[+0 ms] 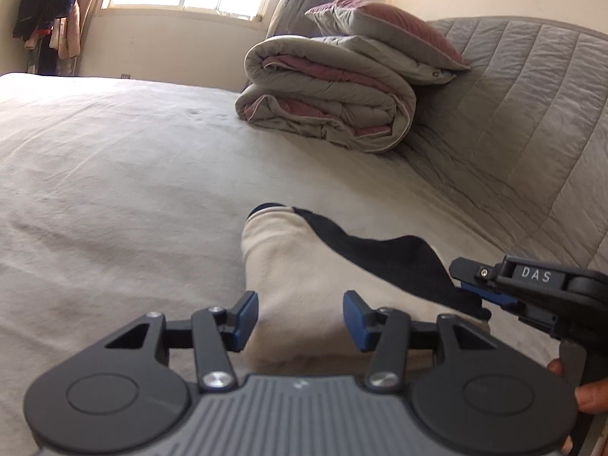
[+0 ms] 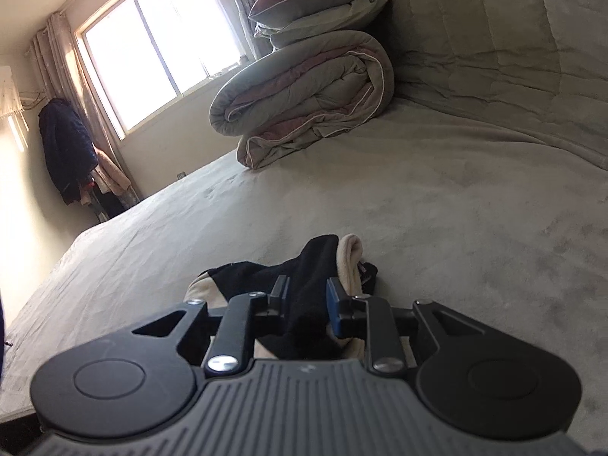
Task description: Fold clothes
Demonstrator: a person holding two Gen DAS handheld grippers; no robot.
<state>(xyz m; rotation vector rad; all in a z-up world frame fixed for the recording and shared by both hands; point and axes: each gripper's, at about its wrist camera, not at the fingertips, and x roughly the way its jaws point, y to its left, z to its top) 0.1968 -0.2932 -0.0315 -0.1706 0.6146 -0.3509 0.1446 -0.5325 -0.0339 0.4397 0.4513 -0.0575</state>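
The garment [image 1: 304,266], a cream and black piece of soft cloth, lay bunched on the bed [image 1: 114,152] directly ahead of both grippers. It looked light and limp, likely to sag and slide against itself when lifted, so a hold at an edge or corner would probably serve better than a pinch in the loose middle.

The left gripper [image 1: 300,321] pointed forward and somewhat down, its 2 blue pads spread apart with the cream cloth between them but neither pad plainly pressing on it; it read as released.

The right gripper [image 2: 307,300] sat just to the right of the left one, also angled down and rolled a little to one side. Black cloth filled the narrow gap between its jaws, and from the left wrist view its tips met the dark edge of the garment. Whether the pads were truly pinching or only resting against the cloth could not be told. A hand [image 1: 585,395] showed at the right gripper's handle.
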